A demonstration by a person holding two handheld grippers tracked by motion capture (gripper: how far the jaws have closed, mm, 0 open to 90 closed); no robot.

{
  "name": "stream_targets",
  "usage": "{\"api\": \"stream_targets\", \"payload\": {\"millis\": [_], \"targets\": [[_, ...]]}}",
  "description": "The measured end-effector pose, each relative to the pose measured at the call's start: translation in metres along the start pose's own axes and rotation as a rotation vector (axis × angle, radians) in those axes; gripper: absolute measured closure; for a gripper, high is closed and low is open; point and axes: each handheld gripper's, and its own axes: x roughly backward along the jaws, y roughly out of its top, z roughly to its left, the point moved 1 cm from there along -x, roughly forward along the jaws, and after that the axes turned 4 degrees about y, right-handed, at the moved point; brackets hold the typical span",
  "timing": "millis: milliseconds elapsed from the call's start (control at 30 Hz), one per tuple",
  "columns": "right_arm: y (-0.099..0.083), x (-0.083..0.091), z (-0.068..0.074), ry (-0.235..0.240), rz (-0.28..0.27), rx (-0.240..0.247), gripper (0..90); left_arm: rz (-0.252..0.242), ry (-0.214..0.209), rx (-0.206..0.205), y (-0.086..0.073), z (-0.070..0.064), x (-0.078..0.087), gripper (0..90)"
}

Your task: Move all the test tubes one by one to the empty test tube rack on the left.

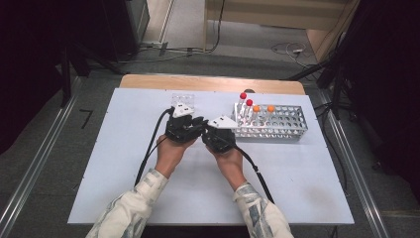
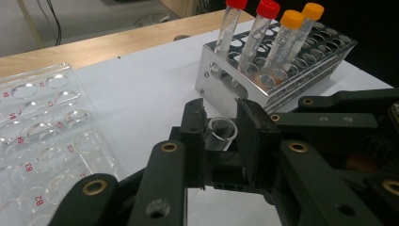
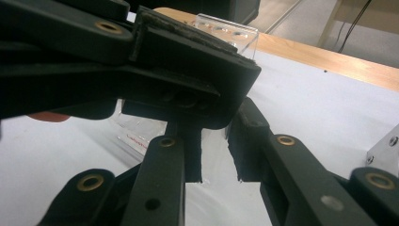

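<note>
Clear tube (image 2: 221, 133) sits clamped in my left gripper (image 2: 220, 136), uncapped mouth up; right gripper (image 3: 217, 155), jaws slightly apart, meets it; rack (image 2: 282, 77) waits at two o'clock.

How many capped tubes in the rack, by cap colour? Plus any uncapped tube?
Red-capped tubes: 2
Orange-capped tubes: 2
Uncapped clear tube, between the left gripper jaws: 1
Total: 5
All four capped ones stand in the metal rack.
</note>
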Motion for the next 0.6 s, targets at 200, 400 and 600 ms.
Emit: {"api": "stream_targets", "payload": {"millis": [200,400,600], "targets": [[-0.001,0.000,0.001,0.007,0.009,0.002,72.3,0.008,0.010,0.000,0.001,0.002,0.001,76.7],[0.000,0.002,-0.002,0.054,0.026,-0.006,50.3,-0.022,0.019,0.006,0.007,0.004,0.007,77.0],[-0.001,0.011,-0.006,0.070,0.020,-0.007,46.6,-0.065,0.047,0.019,0.021,0.012,0.020,77.0]]}}
